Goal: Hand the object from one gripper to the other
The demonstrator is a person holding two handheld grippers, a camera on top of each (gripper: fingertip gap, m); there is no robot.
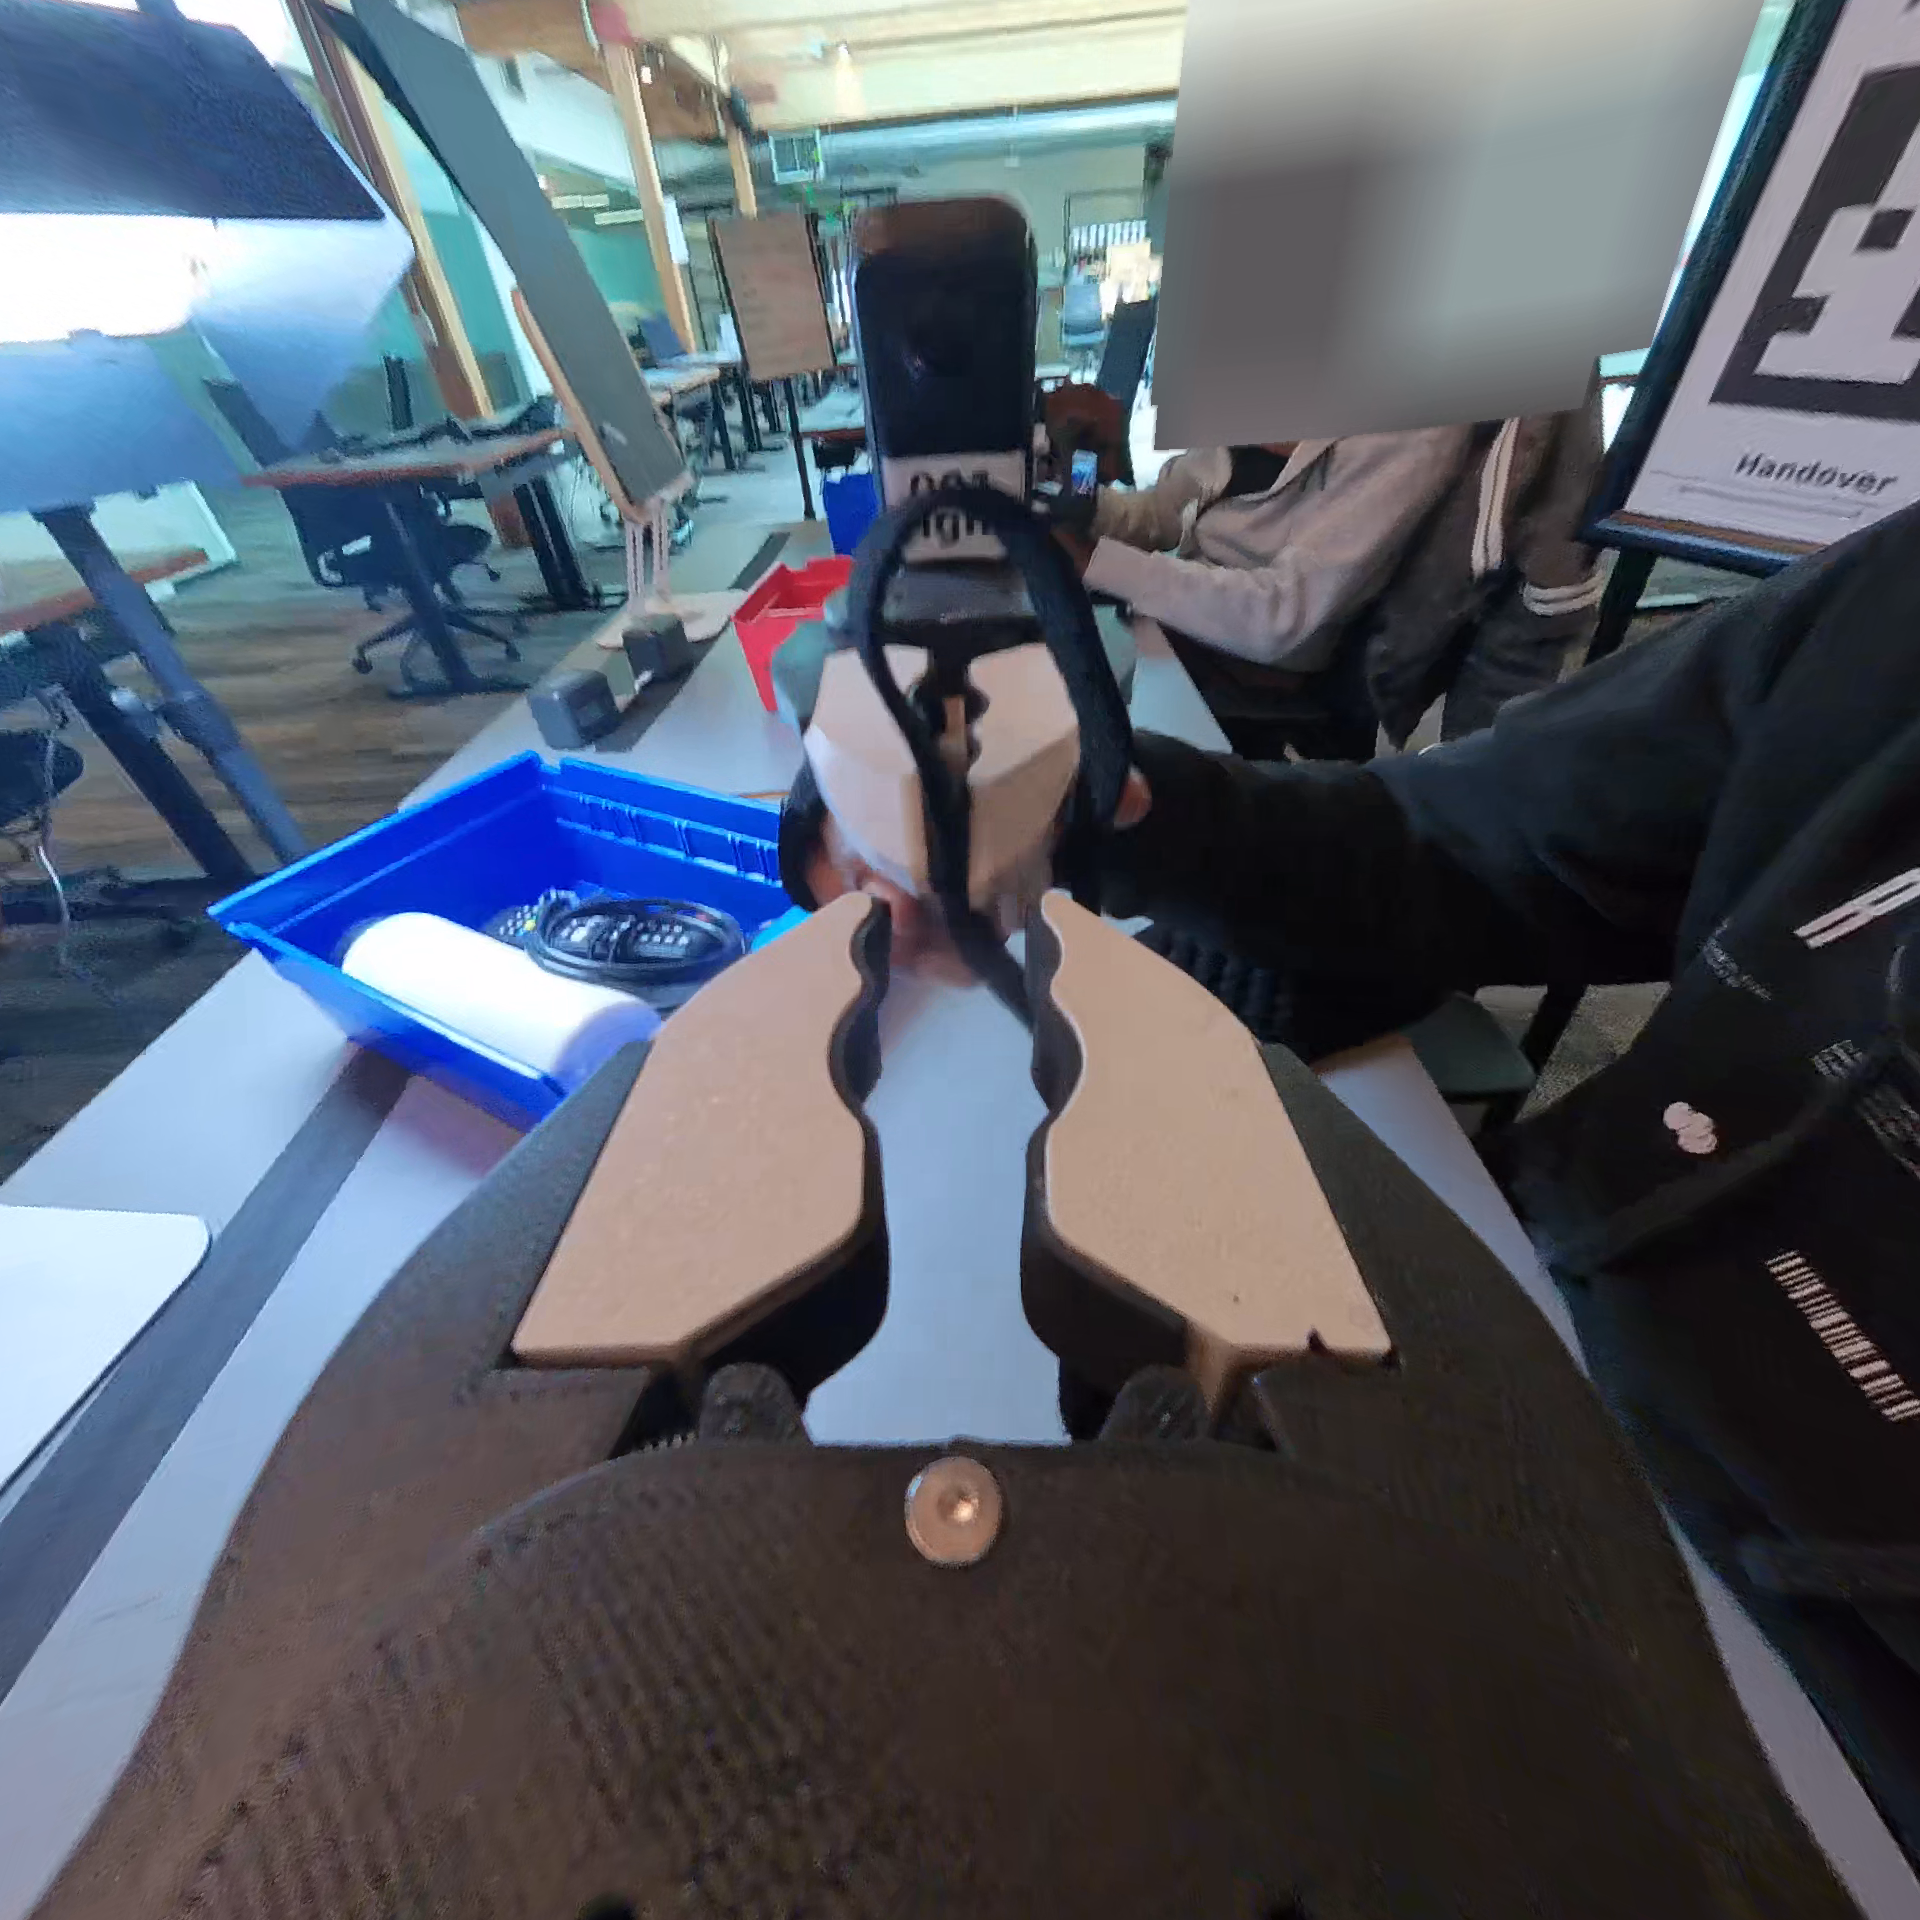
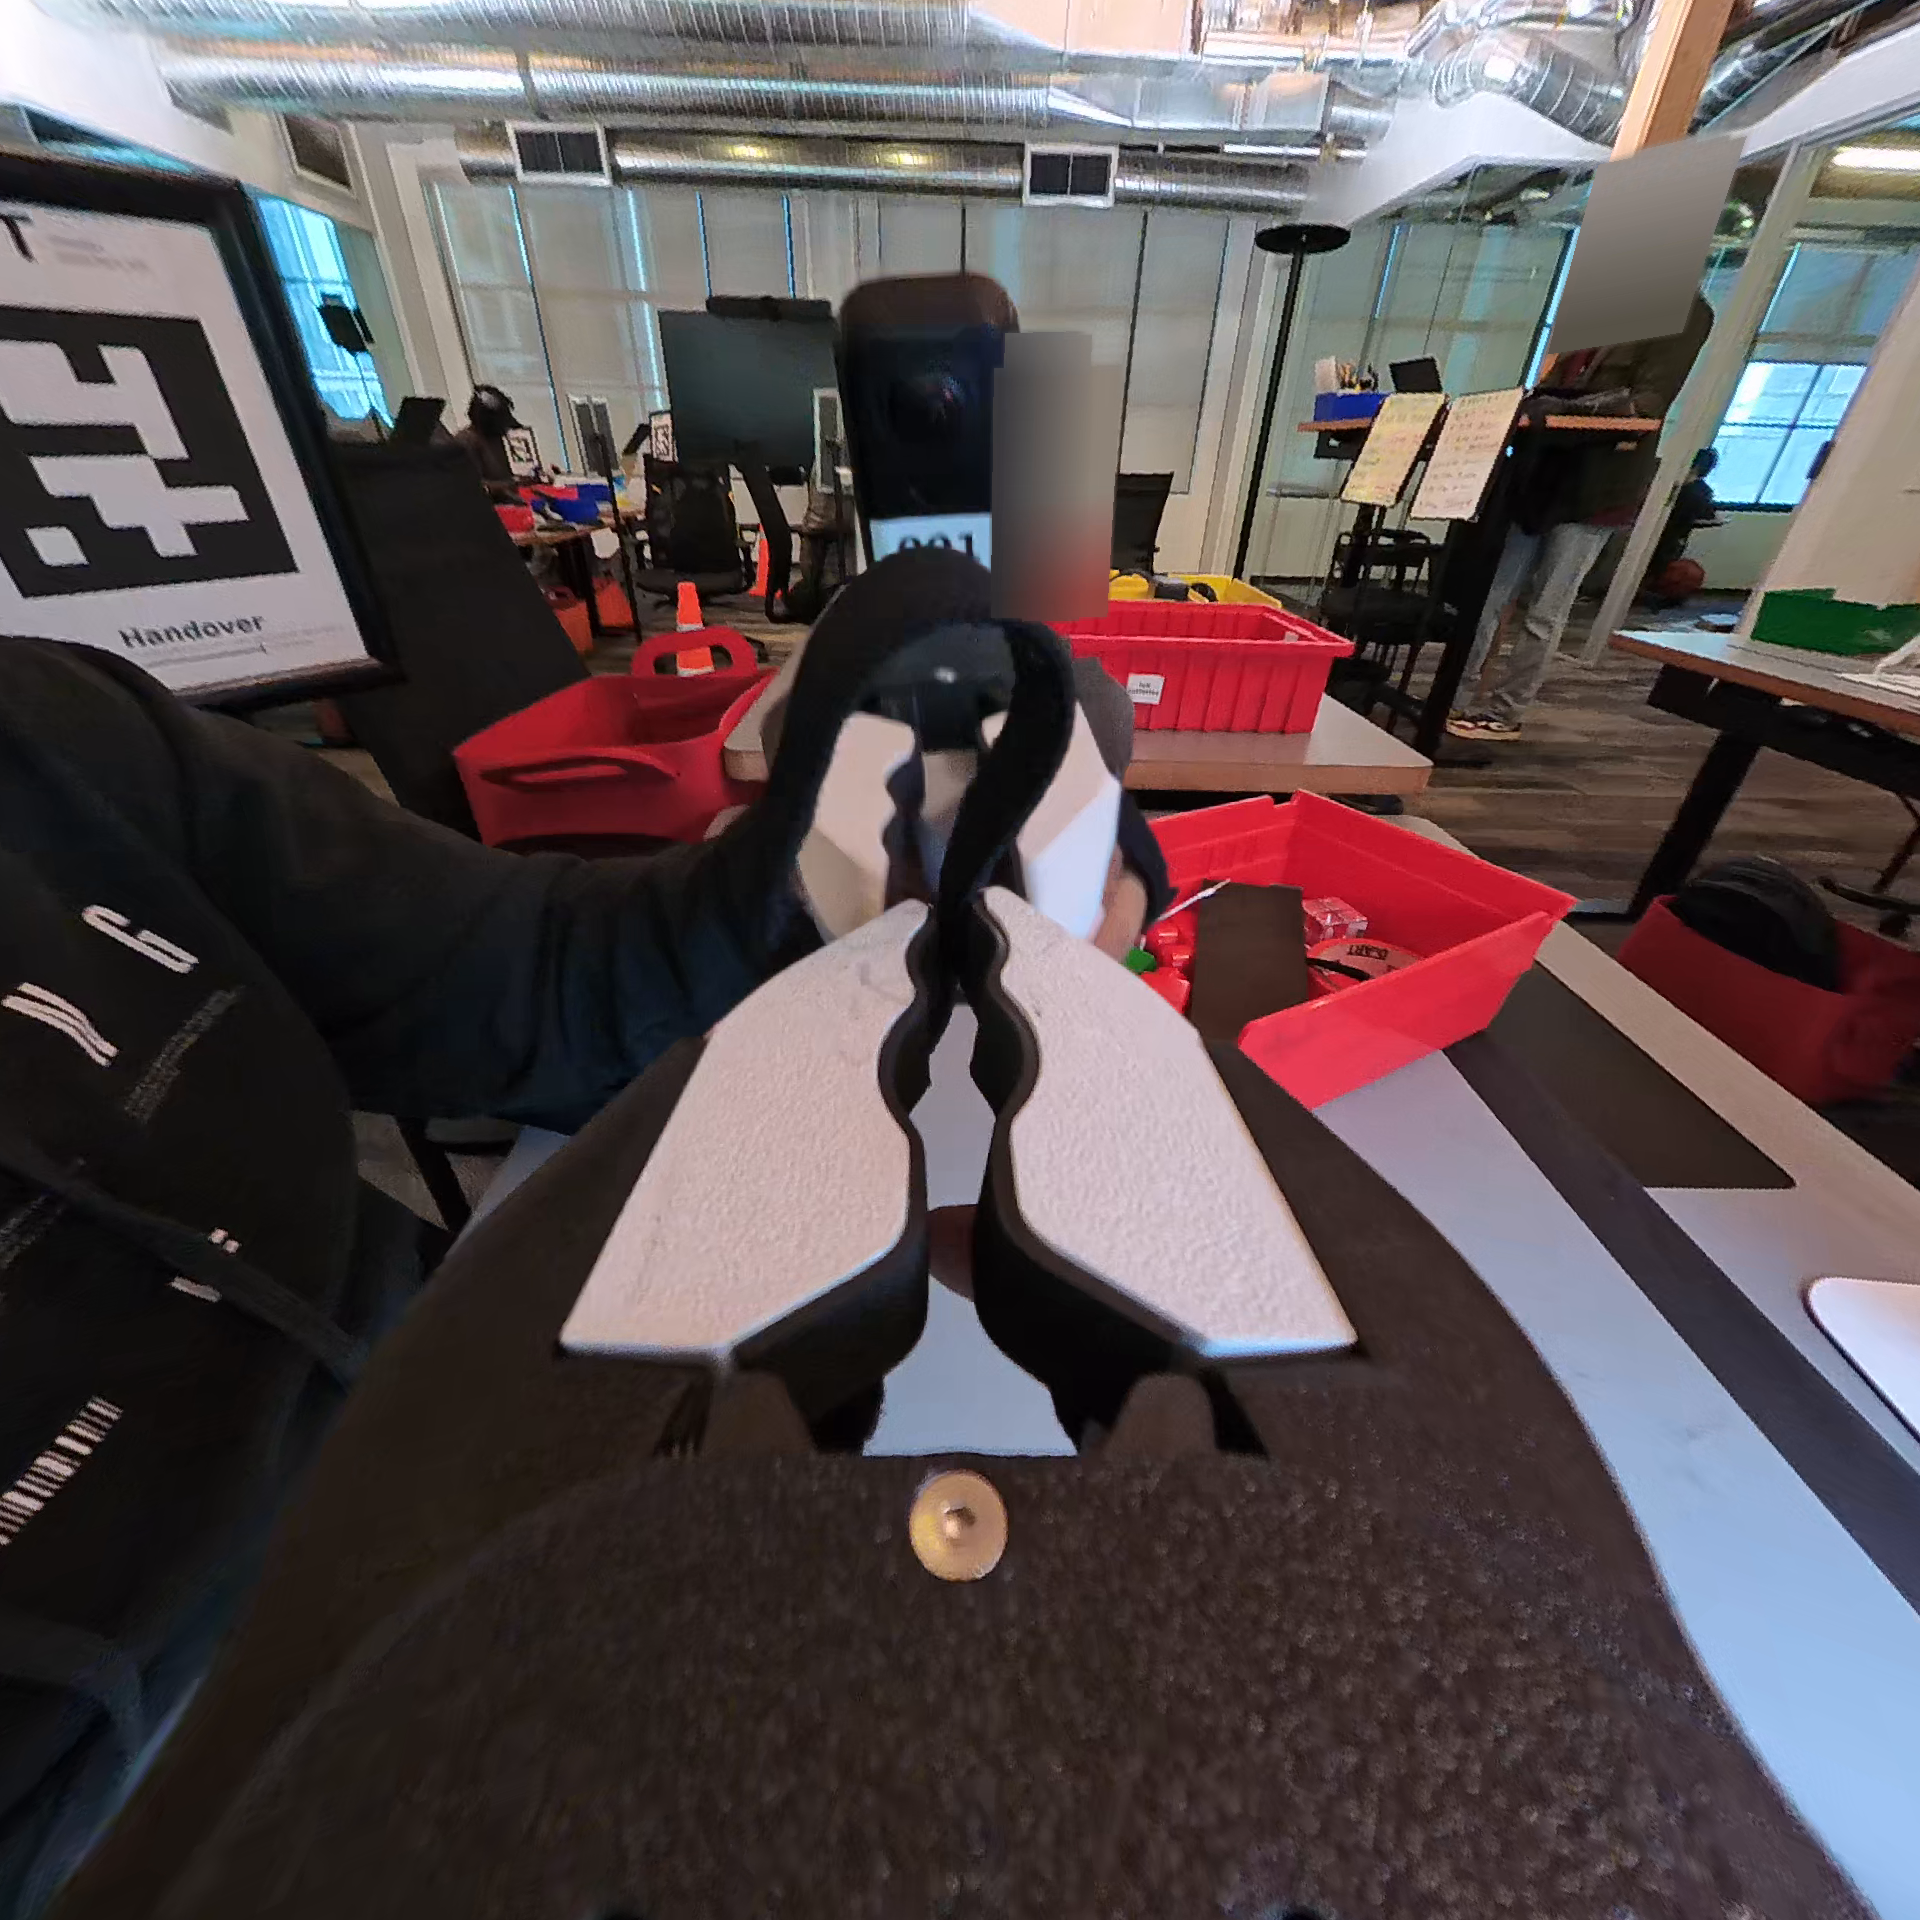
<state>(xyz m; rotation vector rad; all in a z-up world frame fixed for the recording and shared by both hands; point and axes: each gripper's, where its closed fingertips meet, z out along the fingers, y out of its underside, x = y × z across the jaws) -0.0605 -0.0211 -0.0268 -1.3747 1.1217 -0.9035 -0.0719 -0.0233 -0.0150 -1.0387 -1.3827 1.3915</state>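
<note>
The object is a black strap loop [image 1: 1101, 707] held in the air between the two grippers, which face each other tip to tip. In the right wrist view my right gripper [image 2: 956, 920] is shut on the strap's lower end [image 2: 1029, 727]. In the left wrist view my left gripper [image 1: 956, 925] is open. The strap's lower end lies between its tips, against the right-hand finger [image 1: 1143, 1143]. The right gripper's fingers [image 1: 873, 769] show just beyond, and the loop rises above them. The left gripper's fingers [image 2: 852, 821] stand apart on either side of the strap.
A blue bin [image 1: 312, 914] holding a white roll [image 1: 488, 987] and black cables sits on the grey table [image 1: 260, 1091] to the left. A red bin [image 2: 1455, 935] of small parts sits on the other side. A framed sign [image 1: 1818, 312] and a seated person [image 1: 1299, 540] are behind. Both grippers' tips are close together, under 4 cm apart.
</note>
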